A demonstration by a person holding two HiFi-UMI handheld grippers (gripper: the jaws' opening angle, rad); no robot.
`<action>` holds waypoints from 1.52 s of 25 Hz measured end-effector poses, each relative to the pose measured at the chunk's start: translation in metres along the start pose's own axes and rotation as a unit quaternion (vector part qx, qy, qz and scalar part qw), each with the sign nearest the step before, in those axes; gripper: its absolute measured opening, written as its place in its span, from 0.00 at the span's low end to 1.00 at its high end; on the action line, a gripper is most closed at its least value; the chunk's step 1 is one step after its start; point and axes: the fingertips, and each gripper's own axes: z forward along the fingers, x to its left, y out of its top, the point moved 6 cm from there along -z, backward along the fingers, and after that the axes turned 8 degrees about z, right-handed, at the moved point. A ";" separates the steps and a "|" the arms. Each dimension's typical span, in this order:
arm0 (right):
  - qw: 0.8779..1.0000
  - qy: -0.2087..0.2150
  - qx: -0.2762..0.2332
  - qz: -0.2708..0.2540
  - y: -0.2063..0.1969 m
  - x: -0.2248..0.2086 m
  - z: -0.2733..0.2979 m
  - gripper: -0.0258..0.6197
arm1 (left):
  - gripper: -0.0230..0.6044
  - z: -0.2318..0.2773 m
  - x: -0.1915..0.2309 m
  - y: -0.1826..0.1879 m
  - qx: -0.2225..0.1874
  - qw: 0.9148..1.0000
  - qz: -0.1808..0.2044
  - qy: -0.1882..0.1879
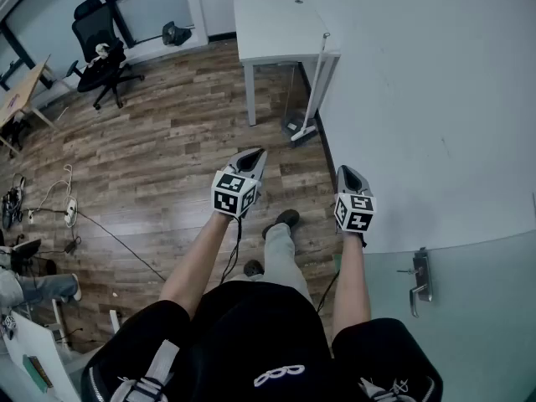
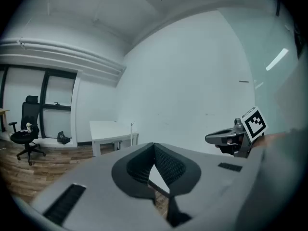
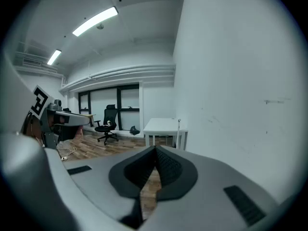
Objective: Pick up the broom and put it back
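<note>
The broom [image 1: 312,99] leans against the corner of the white tabletop [image 1: 268,23] beside the wall [image 1: 419,99], its head on the wooden floor [image 1: 167,141], well ahead of us, while our left tool [image 1: 255,154] and right tool [image 1: 346,172] hover clenched and empty

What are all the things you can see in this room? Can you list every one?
broom: one, white handle, leaning at the table's corner by the wall
table: one, white, far end beside the wall
office chair: one, black, near the windows
desk: one, wooden, far left
cables: a tangle, black and white, on the floor at left
door handle: one, silver, lower right
shoes: two, dark, on the floor
left gripper: grey, shut, empty
right gripper: grey, shut, empty
</note>
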 end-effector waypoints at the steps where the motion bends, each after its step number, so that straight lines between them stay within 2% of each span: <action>1: 1.000 0.000 0.001 -0.001 0.000 -0.001 0.002 0.08 | 0.07 0.002 0.001 0.000 0.000 1.000 0.000 0.000; 14: 1.000 -0.015 0.008 0.011 0.020 -0.030 0.067 0.08 | 0.07 0.066 0.039 0.006 0.009 1.000 -0.006 -0.004; 27: 0.999 -0.014 0.019 0.025 0.061 -0.075 0.190 0.08 | 0.07 0.190 0.107 0.013 0.033 0.999 -0.013 -0.021; 38: 0.999 -0.017 0.022 0.041 0.103 -0.116 0.275 0.08 | 0.07 0.282 0.153 0.045 0.040 0.999 -0.009 -0.030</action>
